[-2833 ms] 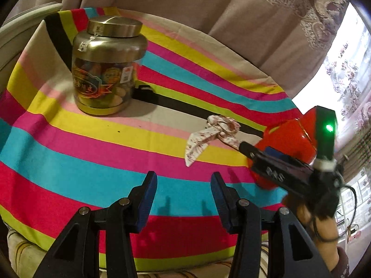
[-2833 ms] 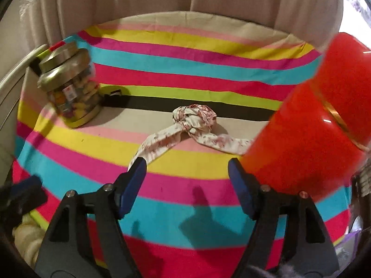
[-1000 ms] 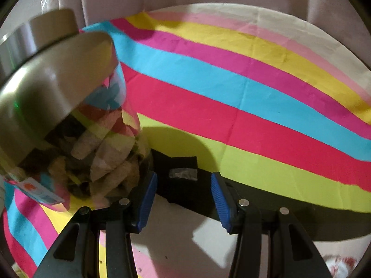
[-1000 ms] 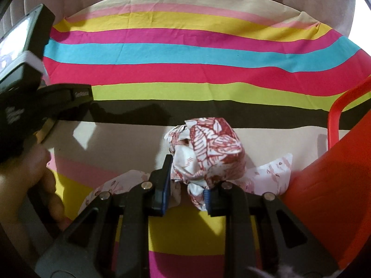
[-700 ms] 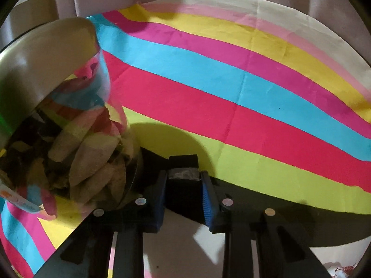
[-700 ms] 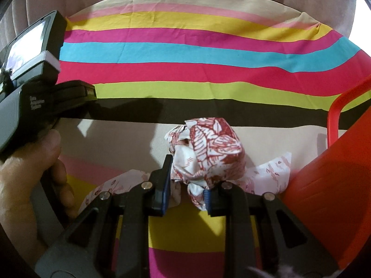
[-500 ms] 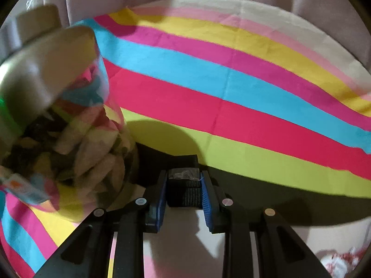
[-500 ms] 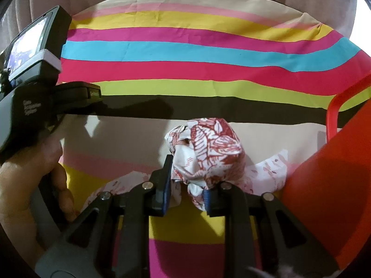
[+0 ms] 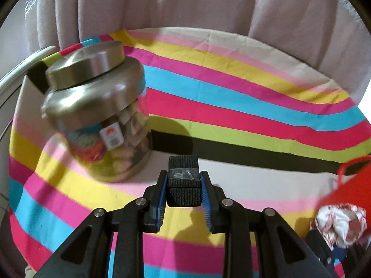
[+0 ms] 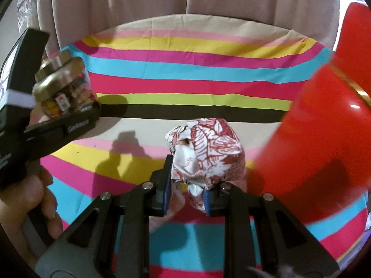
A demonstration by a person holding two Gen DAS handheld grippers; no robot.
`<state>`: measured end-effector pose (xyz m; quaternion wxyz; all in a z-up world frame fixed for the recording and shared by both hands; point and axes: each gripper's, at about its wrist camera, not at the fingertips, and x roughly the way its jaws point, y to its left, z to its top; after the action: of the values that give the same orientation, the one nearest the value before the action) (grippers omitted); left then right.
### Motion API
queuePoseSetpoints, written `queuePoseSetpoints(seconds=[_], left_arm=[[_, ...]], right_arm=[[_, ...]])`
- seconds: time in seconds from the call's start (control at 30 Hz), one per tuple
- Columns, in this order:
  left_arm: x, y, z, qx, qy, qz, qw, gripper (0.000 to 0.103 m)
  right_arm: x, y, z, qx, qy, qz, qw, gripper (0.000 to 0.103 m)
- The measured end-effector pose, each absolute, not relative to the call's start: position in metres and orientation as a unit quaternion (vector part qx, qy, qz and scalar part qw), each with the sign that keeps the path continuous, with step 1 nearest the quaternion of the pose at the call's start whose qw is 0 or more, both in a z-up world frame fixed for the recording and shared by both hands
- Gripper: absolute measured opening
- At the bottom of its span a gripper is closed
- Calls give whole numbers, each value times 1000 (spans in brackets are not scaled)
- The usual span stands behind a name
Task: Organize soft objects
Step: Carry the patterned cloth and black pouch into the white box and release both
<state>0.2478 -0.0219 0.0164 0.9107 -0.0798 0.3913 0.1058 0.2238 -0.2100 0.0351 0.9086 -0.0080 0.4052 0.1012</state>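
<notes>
My left tongs [image 9: 184, 191] clamp black knit band [image 9: 183, 180], lifted clear of striped cloth [image 9: 231, 97], right of jar [image 9: 97, 125]. Right tongs [image 10: 186, 187] pinch floral scrunchie [image 10: 206, 150] left of red basket [image 10: 324, 139], probably its destination.

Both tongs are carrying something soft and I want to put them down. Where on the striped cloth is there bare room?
The far stripes of the striped cloth lie bare, between the jar and the red container, up to the curtain. Beside the jar and beside the container it is crowded.
</notes>
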Motion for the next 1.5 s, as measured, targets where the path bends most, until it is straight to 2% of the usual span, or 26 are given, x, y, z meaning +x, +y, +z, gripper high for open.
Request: queuePoseSetpoints(seconds=[0.43, 0.73, 1.1, 1.5], left_arm=[[152, -73, 56, -91, 373, 3, 923, 28], [96, -125, 72, -90, 366, -89, 922, 28], [34, -217, 92, -63, 352, -222, 907, 28], [1, -291, 86, -29, 364, -305, 880, 28]], right_arm=[[138, -261, 82, 7, 379, 68, 923, 26], [69, -330, 102, 19, 371, 20, 928, 26], [-26, -446, 114, 51, 372, -88, 923, 26], [-70, -496, 111, 68, 377, -150, 911, 29]])
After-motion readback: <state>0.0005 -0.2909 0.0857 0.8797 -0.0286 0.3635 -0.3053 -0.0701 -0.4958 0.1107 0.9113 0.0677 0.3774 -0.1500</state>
